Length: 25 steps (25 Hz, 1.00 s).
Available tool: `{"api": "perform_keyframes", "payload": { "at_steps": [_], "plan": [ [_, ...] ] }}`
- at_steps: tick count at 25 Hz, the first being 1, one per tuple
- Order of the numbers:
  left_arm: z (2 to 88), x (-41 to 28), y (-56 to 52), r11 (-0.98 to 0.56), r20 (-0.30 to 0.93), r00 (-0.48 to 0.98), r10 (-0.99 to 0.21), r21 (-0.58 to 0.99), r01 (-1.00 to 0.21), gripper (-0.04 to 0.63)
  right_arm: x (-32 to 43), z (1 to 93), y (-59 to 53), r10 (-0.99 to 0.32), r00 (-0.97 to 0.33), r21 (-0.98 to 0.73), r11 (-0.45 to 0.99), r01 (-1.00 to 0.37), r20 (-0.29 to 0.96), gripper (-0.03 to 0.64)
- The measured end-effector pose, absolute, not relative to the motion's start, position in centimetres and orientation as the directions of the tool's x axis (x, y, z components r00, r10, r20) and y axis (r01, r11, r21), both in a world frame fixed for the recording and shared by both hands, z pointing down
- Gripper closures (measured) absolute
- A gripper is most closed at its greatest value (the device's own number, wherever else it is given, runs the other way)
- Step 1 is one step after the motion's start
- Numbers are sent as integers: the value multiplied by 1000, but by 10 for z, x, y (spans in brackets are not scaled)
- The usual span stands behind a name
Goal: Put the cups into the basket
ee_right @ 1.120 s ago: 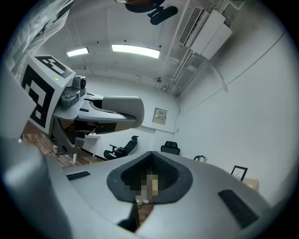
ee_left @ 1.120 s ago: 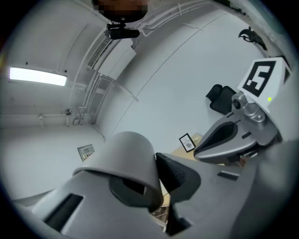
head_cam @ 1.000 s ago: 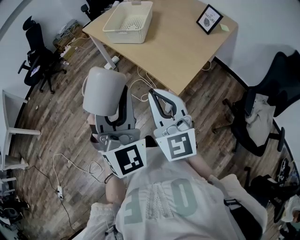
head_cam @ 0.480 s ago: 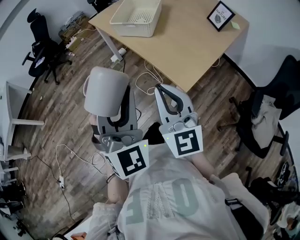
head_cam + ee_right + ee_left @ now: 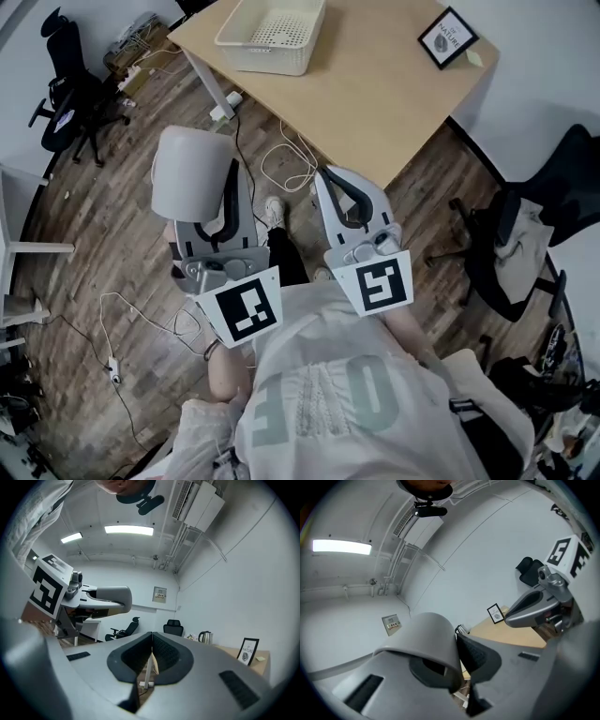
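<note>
My left gripper (image 5: 228, 176) is shut on the wall of a grey cup (image 5: 191, 176), holding it over the wood floor, short of the table. In the left gripper view the cup (image 5: 425, 637) fills the left jaw side, with one pad inside it and one outside. My right gripper (image 5: 331, 180) is beside it, shut with nothing in it; its pads meet in the right gripper view (image 5: 152, 654). The cream perforated basket (image 5: 263, 59) stands at the far left end of the wooden table (image 5: 375, 89), beyond both grippers.
A framed picture (image 5: 449, 37) stands at the table's far right corner. Cables (image 5: 281, 164) lie on the floor under the table edge. Black office chairs stand at the left (image 5: 70, 103) and right (image 5: 525, 244). A white table leg (image 5: 33, 248) is at the left edge.
The left gripper with the cup has drifted left and up in the head view. The table and basket have slid toward the top edge. Both grips look unchanged.
</note>
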<state>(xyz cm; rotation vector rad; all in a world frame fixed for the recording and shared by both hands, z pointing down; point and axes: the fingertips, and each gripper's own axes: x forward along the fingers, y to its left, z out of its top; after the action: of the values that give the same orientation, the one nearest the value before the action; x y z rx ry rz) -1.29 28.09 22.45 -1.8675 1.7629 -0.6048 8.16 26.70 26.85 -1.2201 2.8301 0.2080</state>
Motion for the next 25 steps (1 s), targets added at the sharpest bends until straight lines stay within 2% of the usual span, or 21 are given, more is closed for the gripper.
{"api": "perform_keyframes", "payload": {
  "at_steps": [7, 13, 17, 21, 25],
  "plan": [
    [227, -53, 217, -35, -52, 82, -995, -600, -799, 543, 45, 258, 207, -721, -685, 166, 666, -727, -109, 618],
    [234, -109, 126, -66, -37, 106, -994, -566, -822, 543, -8, 262, 134, -731, -681, 245, 653, -716, -43, 618],
    [221, -144, 54, -105, -39, 157, -987, -584, -805, 543, -45, 280, 74, -773, -634, 158, 631, -760, 38, 618],
    [203, -174, -3, -153, -40, 219, -975, -591, -792, 543, -91, 243, 17, -762, -647, 251, 625, -739, -8, 618],
    [197, -197, -42, -183, -42, 256, -966, -588, -788, 543, -119, 232, -21, -770, -637, 250, 613, -749, -19, 618]
  ]
}}
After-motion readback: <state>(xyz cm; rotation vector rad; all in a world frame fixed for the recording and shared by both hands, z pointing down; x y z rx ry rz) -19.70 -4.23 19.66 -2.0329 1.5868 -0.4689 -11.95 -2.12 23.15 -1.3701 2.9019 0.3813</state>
